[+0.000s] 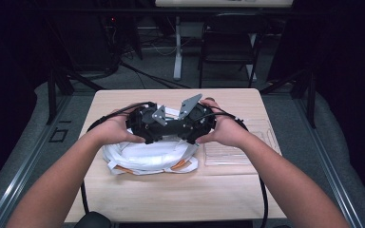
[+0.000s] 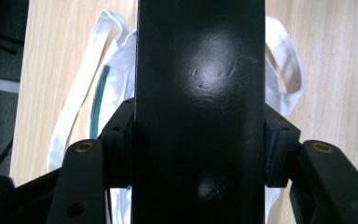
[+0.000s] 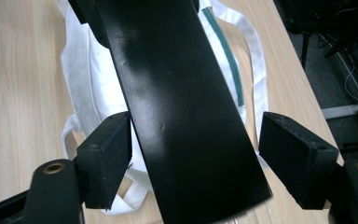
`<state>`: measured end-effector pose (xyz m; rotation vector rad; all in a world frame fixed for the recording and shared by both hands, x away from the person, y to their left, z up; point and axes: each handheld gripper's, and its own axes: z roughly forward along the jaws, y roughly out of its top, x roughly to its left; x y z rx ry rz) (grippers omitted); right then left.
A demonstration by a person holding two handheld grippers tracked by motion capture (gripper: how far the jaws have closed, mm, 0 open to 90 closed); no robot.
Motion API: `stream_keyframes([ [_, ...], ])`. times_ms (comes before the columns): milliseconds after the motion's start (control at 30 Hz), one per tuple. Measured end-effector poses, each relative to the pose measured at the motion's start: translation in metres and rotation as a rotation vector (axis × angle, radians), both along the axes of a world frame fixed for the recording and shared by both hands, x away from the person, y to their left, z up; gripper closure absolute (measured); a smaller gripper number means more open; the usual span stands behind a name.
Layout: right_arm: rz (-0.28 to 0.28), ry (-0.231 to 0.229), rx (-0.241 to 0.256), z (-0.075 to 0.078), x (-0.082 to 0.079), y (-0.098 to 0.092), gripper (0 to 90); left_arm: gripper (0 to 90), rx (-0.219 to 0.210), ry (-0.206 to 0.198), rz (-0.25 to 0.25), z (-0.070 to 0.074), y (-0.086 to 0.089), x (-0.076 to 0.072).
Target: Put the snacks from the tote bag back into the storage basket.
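Note:
A glossy black flat slab point(image 1: 173, 127) hangs between both grippers, above a crumpled white cloth bag point(image 1: 147, 159) at mid-table. My left gripper point(image 1: 164, 129) comes in from the left. In the left gripper view its pads press both long edges of the slab point(image 2: 200, 93), so the left gripper point(image 2: 200, 149) is shut on it. My right gripper point(image 1: 186, 127) faces it from the right. In the right gripper view the slab point(image 3: 182, 107) runs between the jaws of the right gripper point(image 3: 196, 158). One pad point(image 3: 109, 154) touches it and the other stands apart. The bag point(image 3: 81, 70) has white handles and a green stripe point(image 2: 98, 100).
A clear plastic tray point(image 1: 237, 152) lies flat on the wooden table point(image 1: 171, 194), just right of the bag. Cables trail off the table's front edge. Beyond the far edge stand a dark chair point(image 1: 228, 42) and a white desk leg point(image 1: 177, 47).

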<state>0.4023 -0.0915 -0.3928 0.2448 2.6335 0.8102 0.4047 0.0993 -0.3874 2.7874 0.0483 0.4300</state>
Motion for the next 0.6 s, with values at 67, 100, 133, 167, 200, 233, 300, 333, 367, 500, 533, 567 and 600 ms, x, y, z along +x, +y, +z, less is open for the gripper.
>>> stream_keyframes([
  [67,0.006,0.005,-0.008,-0.0011,0.0000,0.0001,25.6,42.9,-0.002,-0.004,-0.004,-0.0003,-0.0017,-0.0007],
  [100,0.007,0.008,-0.012,-0.0019,0.0000,0.0003,26.2,42.9,-0.004,-0.005,-0.007,-0.0003,-0.0023,-0.0009],
  [133,0.012,0.020,-0.021,-0.0020,0.0002,0.0003,26.9,43.0,-0.001,-0.007,-0.012,0.0001,-0.0027,-0.0010],
  [167,0.011,0.025,-0.018,-0.0027,0.0000,0.0004,27.5,42.9,-0.003,-0.008,-0.012,0.0003,-0.0033,-0.0015],
  [200,0.017,0.033,-0.025,-0.0033,0.0003,0.0003,27.7,42.9,-0.005,-0.010,-0.014,0.0004,-0.0036,-0.0017],
  [233,0.013,0.040,-0.016,-0.0047,-0.0004,0.0007,27.7,42.9,-0.004,-0.008,-0.014,0.0004,-0.0039,-0.0020],
  [300,0.019,0.041,-0.031,-0.0048,0.0000,0.0004,28.0,43.0,-0.001,-0.012,-0.020,0.0006,-0.0044,-0.0024],
  [333,0.021,0.043,-0.032,-0.0049,0.0001,0.0004,28.1,43.0,-0.002,-0.013,-0.020,0.0005,-0.0046,-0.0030],
  [367,0.023,0.048,-0.027,-0.0057,0.0002,0.0003,28.4,42.9,-0.003,-0.013,-0.020,0.0005,-0.0046,-0.0032],
  [500,0.031,0.052,-0.041,-0.0067,0.0007,-0.0001,29.6,42.9,-0.005,-0.015,-0.032,0.0006,-0.0050,-0.0042],
  [533,0.033,0.053,-0.043,-0.0071,0.0009,-0.0001,30.0,42.9,-0.007,-0.014,-0.032,0.0009,-0.0052,-0.0048],
  [567,0.036,0.051,-0.053,-0.0072,0.0013,-0.0003,30.2,42.9,-0.009,-0.015,-0.034,0.0010,-0.0054,-0.0050],
  [600,0.036,0.052,-0.051,-0.0079,0.0012,-0.0002,30.4,43.0,-0.012,-0.015,-0.039,0.0011,-0.0057,-0.0054],
])
